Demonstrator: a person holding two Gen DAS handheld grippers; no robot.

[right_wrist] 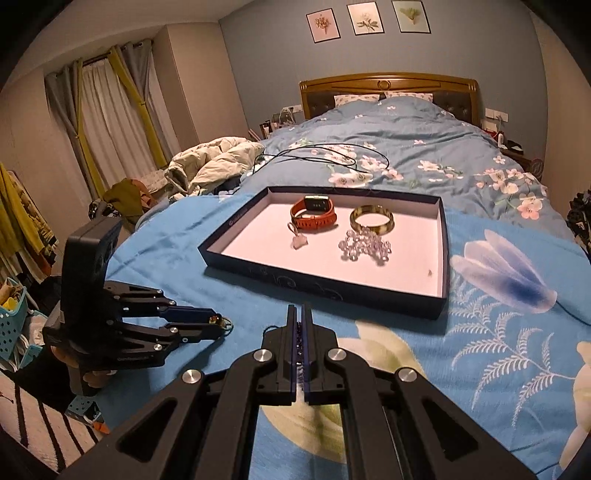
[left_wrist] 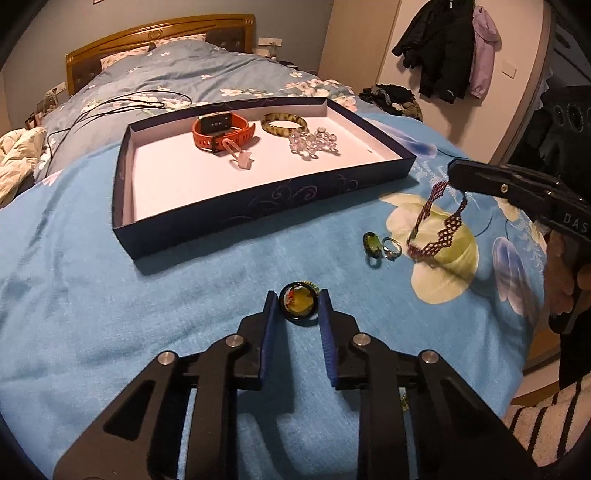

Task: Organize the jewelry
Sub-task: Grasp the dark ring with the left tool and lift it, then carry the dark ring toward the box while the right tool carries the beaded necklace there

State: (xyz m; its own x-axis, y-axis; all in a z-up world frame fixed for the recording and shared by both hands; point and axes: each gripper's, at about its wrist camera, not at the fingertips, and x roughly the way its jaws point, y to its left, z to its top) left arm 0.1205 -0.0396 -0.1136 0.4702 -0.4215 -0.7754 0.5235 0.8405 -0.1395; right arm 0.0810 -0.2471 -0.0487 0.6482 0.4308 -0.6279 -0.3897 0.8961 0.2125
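Now clamping beaded bracelet [left_wrist: 439,225] in right gripper [left_wrist: 456,177], jaws fully closed on it, loop dangling above blue bedspread [left_wrist: 147,295] near its right edge. Bracketing round black ring [left_wrist: 298,304] with left gripper [left_wrist: 298,306], jaws narrow, pads flanking it, contact unclear. Lying beside bracelet: green ring [left_wrist: 372,244], silver ring [left_wrist: 391,248]. Sitting mid-bedspread: tray [left_wrist: 258,218] holding orange watch [left_wrist: 221,129], bangle [left_wrist: 283,123], crystal beads [left_wrist: 313,142].

A bed [right_wrist: 406,147] with a wooden headboard [right_wrist: 388,86] stands against a grey-blue wall [right_wrist: 266,55] bearing three framed flower prints [right_wrist: 367,18]. Grey and yellow curtains [right_wrist: 107,110] cover the window. Dark jackets [left_wrist: 439,51] hang on a pale wardrobe [left_wrist: 362,37].
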